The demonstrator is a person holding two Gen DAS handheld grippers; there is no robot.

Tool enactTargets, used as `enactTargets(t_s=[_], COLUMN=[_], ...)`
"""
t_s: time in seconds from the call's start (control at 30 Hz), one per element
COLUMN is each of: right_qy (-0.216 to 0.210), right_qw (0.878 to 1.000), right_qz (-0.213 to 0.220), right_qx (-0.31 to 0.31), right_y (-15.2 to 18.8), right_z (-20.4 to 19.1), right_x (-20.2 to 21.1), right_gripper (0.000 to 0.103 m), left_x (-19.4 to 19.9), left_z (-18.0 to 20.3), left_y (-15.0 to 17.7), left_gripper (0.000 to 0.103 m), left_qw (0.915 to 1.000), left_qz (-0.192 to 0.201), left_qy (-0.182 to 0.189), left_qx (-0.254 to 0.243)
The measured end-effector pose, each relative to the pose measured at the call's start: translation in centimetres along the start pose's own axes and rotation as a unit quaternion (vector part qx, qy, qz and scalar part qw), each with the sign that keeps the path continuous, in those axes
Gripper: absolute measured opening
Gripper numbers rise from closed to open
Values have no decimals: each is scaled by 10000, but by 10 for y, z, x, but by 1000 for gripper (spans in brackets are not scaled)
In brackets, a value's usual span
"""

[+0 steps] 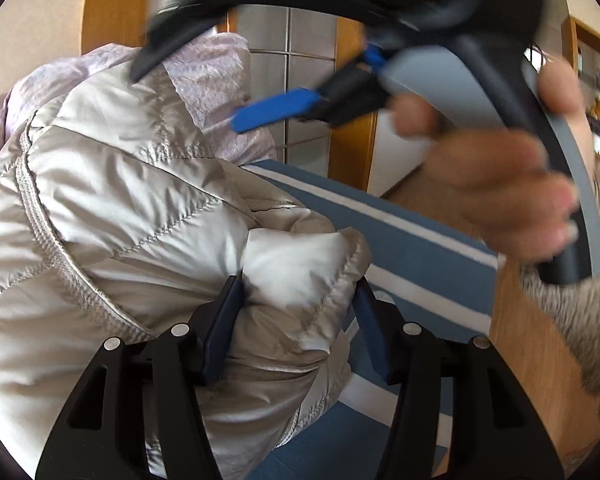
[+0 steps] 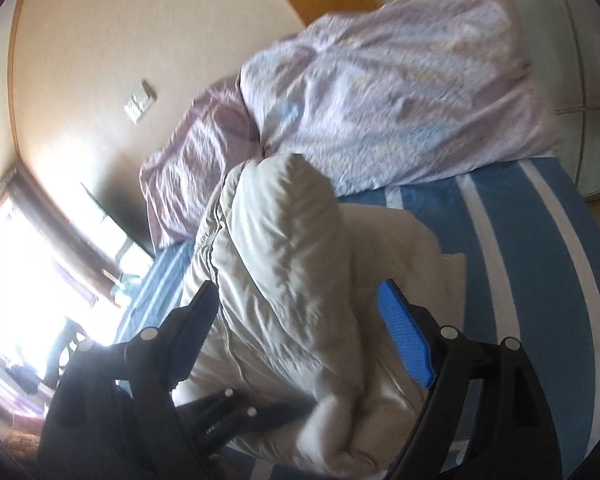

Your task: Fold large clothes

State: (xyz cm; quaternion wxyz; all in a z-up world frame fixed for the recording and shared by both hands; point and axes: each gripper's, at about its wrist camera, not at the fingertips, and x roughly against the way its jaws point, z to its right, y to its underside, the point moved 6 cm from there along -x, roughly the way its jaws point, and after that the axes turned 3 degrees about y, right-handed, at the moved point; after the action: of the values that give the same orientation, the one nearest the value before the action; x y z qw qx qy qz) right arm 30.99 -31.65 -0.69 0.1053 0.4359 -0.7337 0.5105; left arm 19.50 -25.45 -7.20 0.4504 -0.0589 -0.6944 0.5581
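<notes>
A silvery quilted puffer jacket [image 1: 112, 200] lies bunched on a bed with a blue and white striped sheet [image 1: 412, 240]. In the left wrist view my left gripper [image 1: 296, 304] is low over the bed, its dark blue pads pressed on either side of a puffy fold at the jacket's edge. My right gripper [image 1: 184, 100] hovers above the jacket, blurred, with one blue finger [image 1: 276, 110] showing and its jaws wide apart on nothing. In the right wrist view the jacket [image 2: 284, 248] rises as a mound below the right gripper [image 2: 298, 286], apart from its fingers.
A crumpled lilac duvet [image 2: 400, 92] lies at the head of the bed against the wall. A person's hand [image 1: 512, 192] with a furry sleeve [image 1: 572, 320] holds the right gripper's handle. Wooden floor [image 1: 532, 352] borders the bed. A bright window [image 2: 28, 280] is at left.
</notes>
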Motion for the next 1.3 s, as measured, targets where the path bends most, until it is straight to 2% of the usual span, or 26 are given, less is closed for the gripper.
enactTargets(t_s=[0.13,0.23,0.27,0.3,0.33,0.37,0.43,0.57,0.63,0.7,0.8,0.9,1.03,1.13,1.3], right_qy=[131,-68,-110,8,159,153,79,130,134,128,154,190,269,328,377], right_qw=[9996,9988,9986,9988,9989,9988,9982,9978,9971,9967,9964,9963,9962,9962,9961], right_qz=[-240,-447,-486,-467,-436,-454,-499,-437,-443,-425,-394,-357,-336,-315,-261], right_qx=[-44,-181,-178,-114,-76,-125,-320,-490,-605,-683,-738,-760,-760,-744,-756], right_y=[-4,0,3,5,6,7,8,10,12,14,19,22,23,24,25], right_z=[8,12,10,10,12,14,22,35,43,49,55,56,57,57,59], right_x=[-19,-32,-34,-36,-36,-38,-40,-40,-41,-42,-43,-44,-44,-45,-45], right_gripper=[82,81,75,60,50,37,24,17,17,17,17,17,17,17,17], left_x=[-11,-16,-18,-19,-19,-19,-17,16,44,75,102,116,110,102,83], left_z=[1,7,8,9,12,13,16,24,18,-3,-48,-119,-178,-196,-202], left_y=[0,1,1,2,3,3,4,5,2,-9,-33,-56,-61,-55,-44], left_gripper=[59,60,60,61,62,63,63,62,63,66,75,76,76,76,76], left_qw=[9997,9990,9988,9986,9984,9980,9969,9893,9888,9928,9962,9916,9858,9830,9820], left_qz=[-122,-193,-211,-217,-210,-196,-187,-43,107,204,403,545,408,246,81], left_qy=[-57,-99,-106,-131,-161,-216,-279,-654,-674,-630,-684,-1088,-1208,-1314,-1247], left_qx=[-220,-381,-422,-462,-494,-560,-707,-1304,-1326,-1000,-355,434,1094,1261,1413])
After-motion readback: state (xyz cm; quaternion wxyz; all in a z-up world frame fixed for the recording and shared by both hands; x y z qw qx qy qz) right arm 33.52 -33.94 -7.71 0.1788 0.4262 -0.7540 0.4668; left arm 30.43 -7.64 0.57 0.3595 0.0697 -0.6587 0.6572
